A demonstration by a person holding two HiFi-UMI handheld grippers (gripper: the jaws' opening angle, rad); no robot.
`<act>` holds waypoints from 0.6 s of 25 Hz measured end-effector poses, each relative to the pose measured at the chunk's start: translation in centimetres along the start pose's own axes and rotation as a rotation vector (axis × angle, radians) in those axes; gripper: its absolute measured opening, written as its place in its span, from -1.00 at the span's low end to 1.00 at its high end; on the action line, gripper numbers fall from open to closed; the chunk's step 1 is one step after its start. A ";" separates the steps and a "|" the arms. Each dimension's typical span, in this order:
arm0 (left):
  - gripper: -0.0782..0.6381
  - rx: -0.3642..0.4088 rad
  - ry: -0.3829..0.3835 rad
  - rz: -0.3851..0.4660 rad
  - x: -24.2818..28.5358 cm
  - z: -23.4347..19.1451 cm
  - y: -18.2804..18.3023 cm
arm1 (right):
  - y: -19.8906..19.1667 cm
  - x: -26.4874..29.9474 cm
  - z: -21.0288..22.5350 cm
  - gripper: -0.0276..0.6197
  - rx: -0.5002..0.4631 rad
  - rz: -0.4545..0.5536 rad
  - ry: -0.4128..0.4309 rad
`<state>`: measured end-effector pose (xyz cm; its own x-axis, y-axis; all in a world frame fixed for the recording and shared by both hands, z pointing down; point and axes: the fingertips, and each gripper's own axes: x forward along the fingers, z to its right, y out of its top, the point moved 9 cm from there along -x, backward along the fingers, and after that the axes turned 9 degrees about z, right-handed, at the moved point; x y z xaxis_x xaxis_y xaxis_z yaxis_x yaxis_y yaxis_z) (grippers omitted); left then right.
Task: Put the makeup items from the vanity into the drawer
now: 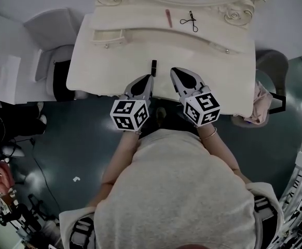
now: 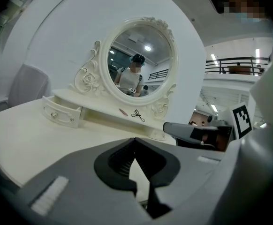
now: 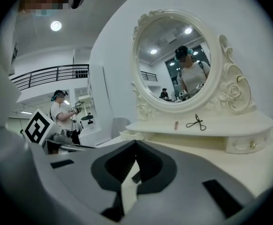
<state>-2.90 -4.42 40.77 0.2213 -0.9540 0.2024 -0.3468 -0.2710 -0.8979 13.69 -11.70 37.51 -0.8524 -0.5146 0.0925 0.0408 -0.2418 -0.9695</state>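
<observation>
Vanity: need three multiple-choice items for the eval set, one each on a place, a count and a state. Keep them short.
1. Where does the curler lie?
A. on the shelf below the mirror
B. in a drawer
C. on the floor

2. How many items lie on that shelf?
A. one
B. two
C. four

3. How is the left drawer?
A. pulled out
B. pushed shut
C. taken off and set on the floor

Key:
1 A, as the curler rests on the raised shelf right under the mirror frame.
2 B, as only the pink stick and the curler lie there.
3 A, as the drawer's front stands out from the shelf's edge in the head view and the left gripper view.
</observation>
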 end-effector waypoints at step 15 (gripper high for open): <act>-0.76 0.054 -0.079 -0.190 3.9 -2.6 -0.3 | -1.5 1.4 0.8 -0.89 0.037 -0.082 -0.073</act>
<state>-4.29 -8.36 42.87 0.3497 -0.8726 0.3409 -0.2434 -0.4360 -0.8664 12.88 -12.67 39.31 -0.8132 -0.5504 0.1890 -0.0075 -0.3148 -0.9491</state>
